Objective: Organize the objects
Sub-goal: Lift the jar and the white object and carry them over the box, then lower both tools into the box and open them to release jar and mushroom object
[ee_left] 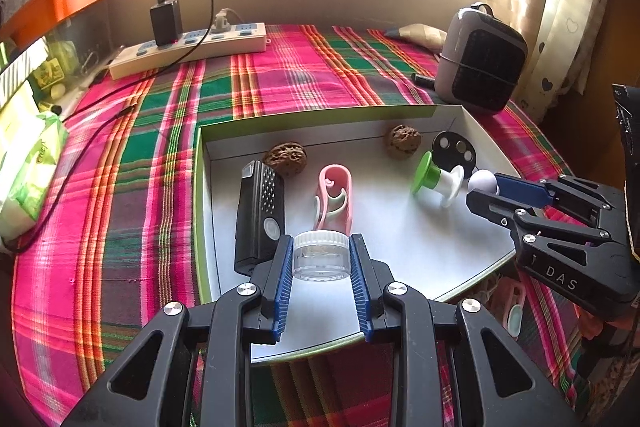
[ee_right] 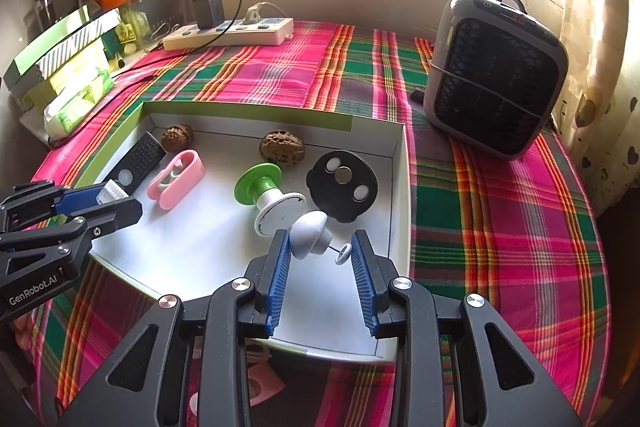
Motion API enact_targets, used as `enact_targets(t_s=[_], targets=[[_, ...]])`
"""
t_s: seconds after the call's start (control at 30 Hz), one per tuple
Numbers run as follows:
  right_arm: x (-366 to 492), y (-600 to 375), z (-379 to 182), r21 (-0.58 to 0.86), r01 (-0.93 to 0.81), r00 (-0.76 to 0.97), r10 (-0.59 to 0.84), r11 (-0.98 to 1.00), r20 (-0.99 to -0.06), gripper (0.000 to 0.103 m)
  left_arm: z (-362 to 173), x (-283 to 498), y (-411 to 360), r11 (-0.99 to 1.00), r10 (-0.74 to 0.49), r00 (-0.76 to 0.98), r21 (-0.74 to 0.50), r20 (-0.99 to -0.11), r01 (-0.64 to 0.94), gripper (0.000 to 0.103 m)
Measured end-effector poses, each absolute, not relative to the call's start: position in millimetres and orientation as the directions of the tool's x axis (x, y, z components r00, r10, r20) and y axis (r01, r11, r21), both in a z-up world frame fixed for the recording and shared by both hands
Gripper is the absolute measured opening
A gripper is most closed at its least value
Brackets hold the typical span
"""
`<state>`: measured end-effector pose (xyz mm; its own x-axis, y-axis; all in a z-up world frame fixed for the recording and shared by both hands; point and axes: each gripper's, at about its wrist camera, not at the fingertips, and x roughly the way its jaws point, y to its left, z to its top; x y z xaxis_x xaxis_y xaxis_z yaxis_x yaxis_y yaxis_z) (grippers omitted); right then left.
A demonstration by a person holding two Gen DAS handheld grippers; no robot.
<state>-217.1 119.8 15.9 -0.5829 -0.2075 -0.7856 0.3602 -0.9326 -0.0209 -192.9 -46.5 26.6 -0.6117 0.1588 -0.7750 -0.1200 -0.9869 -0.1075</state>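
Two grippers hover over the white shallow cardboard box (ee_left: 400,227), left gripper (ee_left: 322,259) clamping a clear round plastic jar (ee_left: 321,255), right gripper (ee_right: 320,255) pinching a white mushroom-shaped knob (ee_right: 310,233); placing step, next lower and release.

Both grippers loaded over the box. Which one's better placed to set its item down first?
Left, probably. The left gripper squarely clamps the small clear jar over bare floor of the box. The right gripper holds the white knob off-centre, crowded by the green spool and black disc.
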Motion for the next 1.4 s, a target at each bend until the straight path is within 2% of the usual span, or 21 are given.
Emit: enact_targets(t_s=[1.13, 1.3, 1.4], targets=[[-221.2, 112.2, 8.9, -0.049, 0.37, -0.569, -0.184, -0.928, -0.801, 0.033, 18.7, -199.1, -44.8, -0.99, 0.138, -0.593, -0.091, -0.793, -0.109, 0.027], [-218.3, 111.6, 10.1, -0.045, 0.369, -0.573, -0.189, -0.928, -0.798, 0.041, 19.6, -198.5, -45.1, -0.99, 0.14, -0.594, -0.093, -0.792, -0.109, 0.029], [-215.5, 111.6, 11.9, -0.046, 0.366, -0.579, -0.19, -0.929, -0.793, 0.041, 20.7, -196.7, -45.3, -0.989, 0.143, -0.598, -0.096, -0.789, -0.11, 0.031]])
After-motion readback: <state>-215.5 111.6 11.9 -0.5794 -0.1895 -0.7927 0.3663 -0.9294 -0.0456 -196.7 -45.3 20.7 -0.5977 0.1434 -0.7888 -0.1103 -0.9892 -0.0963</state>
